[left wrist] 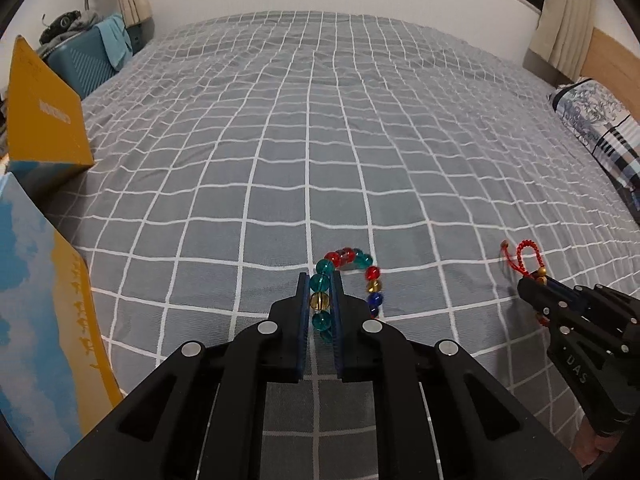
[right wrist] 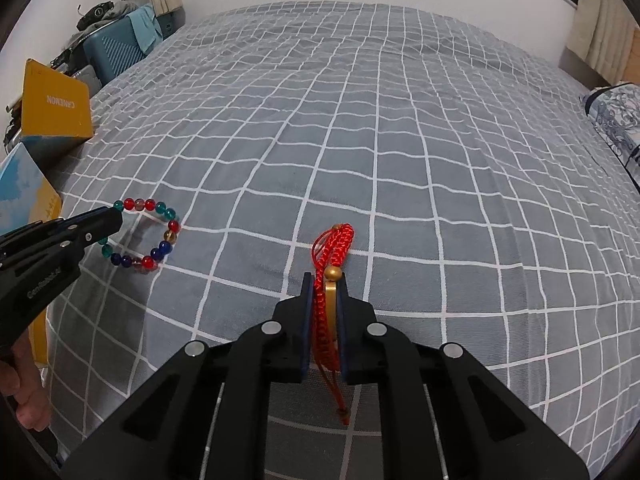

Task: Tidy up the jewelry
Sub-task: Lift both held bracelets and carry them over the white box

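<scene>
A bracelet of teal, red, amber and blue glass beads (left wrist: 370, 280) is pinched between the pads of my left gripper (left wrist: 320, 280), lifted a little off the grey checked bedspread (left wrist: 320, 140). In the right wrist view the same beaded bracelet (right wrist: 162, 236) hangs as a ring from the left gripper (right wrist: 114, 216). My right gripper (right wrist: 325, 280) is shut on a red braided cord bracelet (right wrist: 334, 244) with a gold bead and gold piece; its loose ends trail below. In the left wrist view the right gripper (left wrist: 528, 284) holds the red cord bracelet (left wrist: 524, 256) at lower right.
An open yellow and blue box (left wrist: 44, 120) stands at the bed's left edge, its lid (left wrist: 44, 300) nearer me. A patterned pillow (left wrist: 600, 128) lies at the right. A teal suitcase (left wrist: 84, 64) with clothes sits beyond the bed. A person's hand (right wrist: 28, 396) grips the left handle.
</scene>
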A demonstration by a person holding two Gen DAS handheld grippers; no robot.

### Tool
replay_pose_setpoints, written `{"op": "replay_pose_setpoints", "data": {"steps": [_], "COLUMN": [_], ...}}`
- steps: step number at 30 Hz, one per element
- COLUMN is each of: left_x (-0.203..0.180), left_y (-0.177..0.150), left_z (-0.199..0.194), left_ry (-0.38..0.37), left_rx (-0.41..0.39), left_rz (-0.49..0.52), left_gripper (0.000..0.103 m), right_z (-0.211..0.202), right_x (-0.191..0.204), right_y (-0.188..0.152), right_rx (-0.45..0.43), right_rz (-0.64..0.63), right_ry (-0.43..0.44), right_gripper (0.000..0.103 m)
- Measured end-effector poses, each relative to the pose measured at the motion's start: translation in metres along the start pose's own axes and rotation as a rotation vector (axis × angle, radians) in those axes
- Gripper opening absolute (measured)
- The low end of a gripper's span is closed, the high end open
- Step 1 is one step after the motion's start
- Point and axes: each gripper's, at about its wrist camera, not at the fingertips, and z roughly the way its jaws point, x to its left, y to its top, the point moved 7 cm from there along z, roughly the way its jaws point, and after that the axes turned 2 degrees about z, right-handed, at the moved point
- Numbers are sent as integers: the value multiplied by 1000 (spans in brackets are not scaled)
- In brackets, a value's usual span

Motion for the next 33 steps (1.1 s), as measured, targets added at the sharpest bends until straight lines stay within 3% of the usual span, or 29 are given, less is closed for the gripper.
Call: {"op": "replay_pose_setpoints", "data": {"steps": [14, 33], "left_x": [7, 29], "left_y": [4, -3], "left_z": [-33, -113], "left_ry": [22, 55], "left_rx": [-39, -126], "left_rz": [-6, -18], "left_gripper": [9, 9], "right_z": [-28, -100], "right_x": [5, 24], "right_y": [12, 26], "right_rx": [-43, -147], "right_rz": [5, 29], "right_ry": [-15, -51], "right_gripper": [9, 9]}}
